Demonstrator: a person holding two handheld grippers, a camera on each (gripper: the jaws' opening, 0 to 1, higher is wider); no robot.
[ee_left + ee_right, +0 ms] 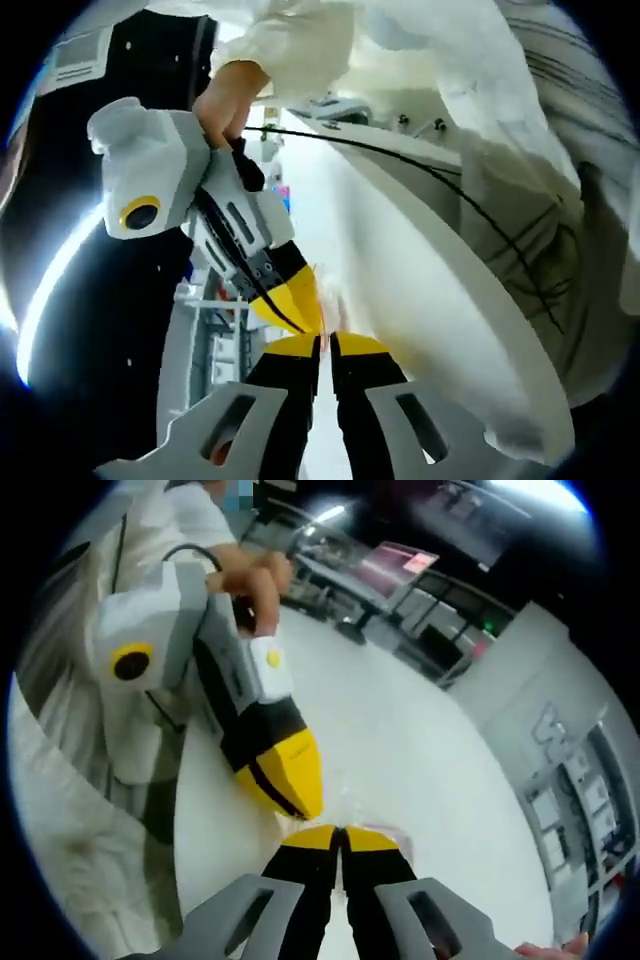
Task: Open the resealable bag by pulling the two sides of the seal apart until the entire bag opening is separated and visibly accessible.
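Fingers (350, 840) of both grippers hide the bag's (375, 832) seal.

Left gripper view: looks forward along its own jaws, rising at bottom centre; the right gripper (300, 305) enters close from the upper left; a person's sleeve (300, 40) fills the top.

Right gripper view: looks along its own jaws at bottom centre; the left gripper (290, 780) enters close from the upper left; white table (420, 750) beyond.

Shared: both grippers' yellow tips, meeting at very close range.
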